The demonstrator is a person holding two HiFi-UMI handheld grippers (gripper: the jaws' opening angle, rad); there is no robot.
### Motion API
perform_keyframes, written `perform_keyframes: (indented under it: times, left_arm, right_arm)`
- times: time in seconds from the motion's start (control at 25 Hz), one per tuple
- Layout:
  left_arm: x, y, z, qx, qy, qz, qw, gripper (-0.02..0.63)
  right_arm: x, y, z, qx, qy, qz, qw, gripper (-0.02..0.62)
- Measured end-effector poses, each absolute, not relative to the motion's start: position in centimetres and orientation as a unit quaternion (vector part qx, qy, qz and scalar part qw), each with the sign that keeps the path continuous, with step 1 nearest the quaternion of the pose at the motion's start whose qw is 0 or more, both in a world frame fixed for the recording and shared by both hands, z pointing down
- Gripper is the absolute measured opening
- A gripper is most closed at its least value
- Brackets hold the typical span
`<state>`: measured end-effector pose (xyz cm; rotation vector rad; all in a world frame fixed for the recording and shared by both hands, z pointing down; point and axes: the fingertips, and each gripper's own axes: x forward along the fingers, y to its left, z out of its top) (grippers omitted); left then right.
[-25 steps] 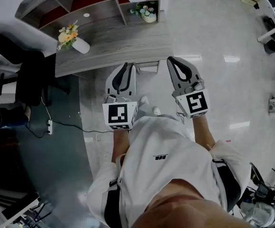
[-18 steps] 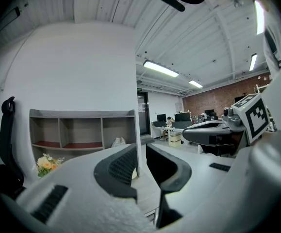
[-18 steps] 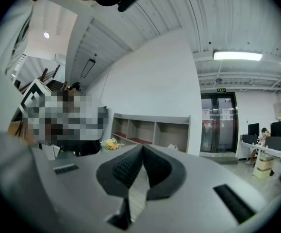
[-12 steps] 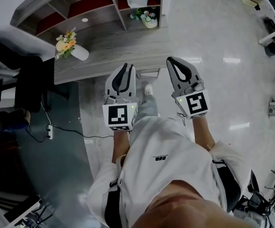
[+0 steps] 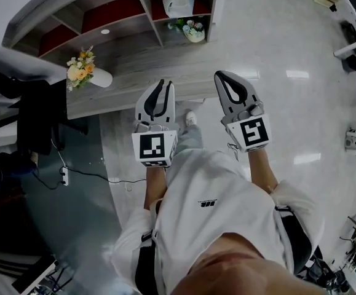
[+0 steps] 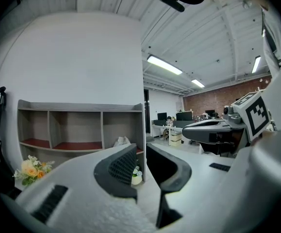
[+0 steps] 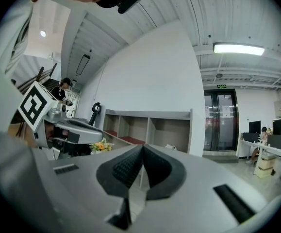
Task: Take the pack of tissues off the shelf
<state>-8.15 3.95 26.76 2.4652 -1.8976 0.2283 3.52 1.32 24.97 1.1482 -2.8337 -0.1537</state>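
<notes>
my left tongs (image 5: 162, 85), slightly parted and empty, point toward the shelf (image 5: 147, 8); the pack of tissues (image 5: 179, 0) sits in its compartment well ahead, between both tongs; my right tongs (image 5: 222, 77) are clenched on nothing.

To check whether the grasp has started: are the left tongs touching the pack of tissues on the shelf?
Apart. In the head view a wide stretch of the desk lies between the left tongs and the pack of tissues.
</notes>
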Motion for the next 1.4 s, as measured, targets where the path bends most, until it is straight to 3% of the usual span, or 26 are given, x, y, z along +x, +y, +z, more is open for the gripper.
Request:
perform_keyframes:
  times: [1.4]
  left_arm:
    - [-11.1,-14.6,32.9,0.818,-0.559,0.106,0.081,0.077]
  right_arm:
    - [-0.3,-15.1,30.3,0.402,-0.909,-0.003,0.106,0.026]
